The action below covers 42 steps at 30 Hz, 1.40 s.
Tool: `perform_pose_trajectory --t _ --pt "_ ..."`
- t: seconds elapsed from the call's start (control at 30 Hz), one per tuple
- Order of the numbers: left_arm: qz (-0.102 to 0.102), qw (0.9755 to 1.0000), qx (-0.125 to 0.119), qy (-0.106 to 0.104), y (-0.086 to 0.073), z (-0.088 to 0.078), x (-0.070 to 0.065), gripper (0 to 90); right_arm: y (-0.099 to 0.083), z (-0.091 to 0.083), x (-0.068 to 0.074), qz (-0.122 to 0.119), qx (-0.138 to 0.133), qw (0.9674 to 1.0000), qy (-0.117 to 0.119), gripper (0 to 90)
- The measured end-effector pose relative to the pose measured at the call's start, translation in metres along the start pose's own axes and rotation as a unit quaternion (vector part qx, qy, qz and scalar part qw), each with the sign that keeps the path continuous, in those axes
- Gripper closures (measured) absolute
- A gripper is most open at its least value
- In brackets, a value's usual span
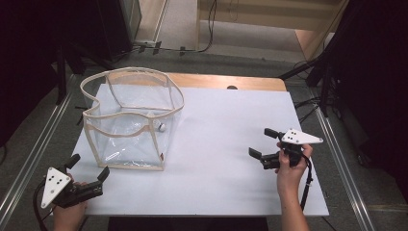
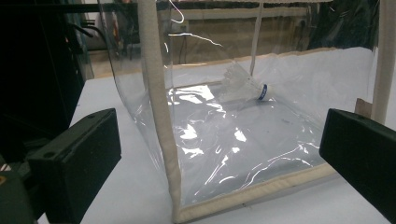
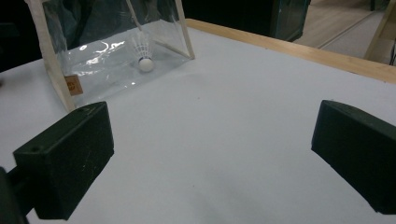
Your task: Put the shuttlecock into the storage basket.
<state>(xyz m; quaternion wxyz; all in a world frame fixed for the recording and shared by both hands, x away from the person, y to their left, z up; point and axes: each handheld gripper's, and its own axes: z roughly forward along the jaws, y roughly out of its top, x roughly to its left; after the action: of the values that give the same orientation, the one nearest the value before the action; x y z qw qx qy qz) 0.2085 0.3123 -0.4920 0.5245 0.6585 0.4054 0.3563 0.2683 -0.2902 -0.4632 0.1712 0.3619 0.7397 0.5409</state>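
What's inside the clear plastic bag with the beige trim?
One white shuttlecock lies on the floor of the clear plastic bag, cork against the far side. Nothing else shows through its walls.

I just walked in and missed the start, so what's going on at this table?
A person sits at a white table holding a two-jaw gripper in each hand. The left gripper and the right gripper both have their jaws open and hold nothing. On the left part of the table stands a clear plastic bag with cream trim, open at the top. A white shuttlecock lies inside it on the bottom. Neither gripper touches the bag.
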Motion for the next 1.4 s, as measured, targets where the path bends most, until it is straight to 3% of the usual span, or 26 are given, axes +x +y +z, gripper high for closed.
perform_pose_trajectory --t 1.4 --pt "0.003 1.0 0.001 0.001 0.0 0.0 -0.001 0.0 -0.052 -0.053 -0.016 0.041 0.015 0.9975 -0.055 0.0"
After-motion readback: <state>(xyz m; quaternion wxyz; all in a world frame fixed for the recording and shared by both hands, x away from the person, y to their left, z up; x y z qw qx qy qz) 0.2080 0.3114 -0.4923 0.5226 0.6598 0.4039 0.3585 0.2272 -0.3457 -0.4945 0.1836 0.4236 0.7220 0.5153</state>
